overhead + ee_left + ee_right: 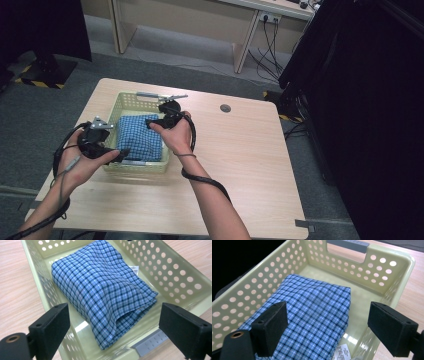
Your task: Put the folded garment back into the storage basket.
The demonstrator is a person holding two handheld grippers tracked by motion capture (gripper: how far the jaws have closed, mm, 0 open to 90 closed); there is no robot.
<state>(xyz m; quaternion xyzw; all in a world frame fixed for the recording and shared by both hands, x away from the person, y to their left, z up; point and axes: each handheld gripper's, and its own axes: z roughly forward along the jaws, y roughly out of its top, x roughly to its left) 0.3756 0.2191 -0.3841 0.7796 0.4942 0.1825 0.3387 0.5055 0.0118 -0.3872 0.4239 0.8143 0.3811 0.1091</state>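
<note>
A folded blue checked cloth (141,136) (102,290) (312,317) lies inside a pale green perforated basket (125,101) (180,280) (387,267) on the wooden table (240,150). My left gripper (117,155) (113,327) hovers over the basket's near left corner, jaws wide open with nothing between them. My right gripper (152,123) (328,330) hangs over the cloth's far right part, also open and holding nothing. A white label (343,351) shows at the cloth's edge.
Grey handles (150,94) (348,245) sit on the basket's short ends. The table has a round cable hole (225,108) at the back. Black curtains stand at the right, and a desk with cables stands behind the table.
</note>
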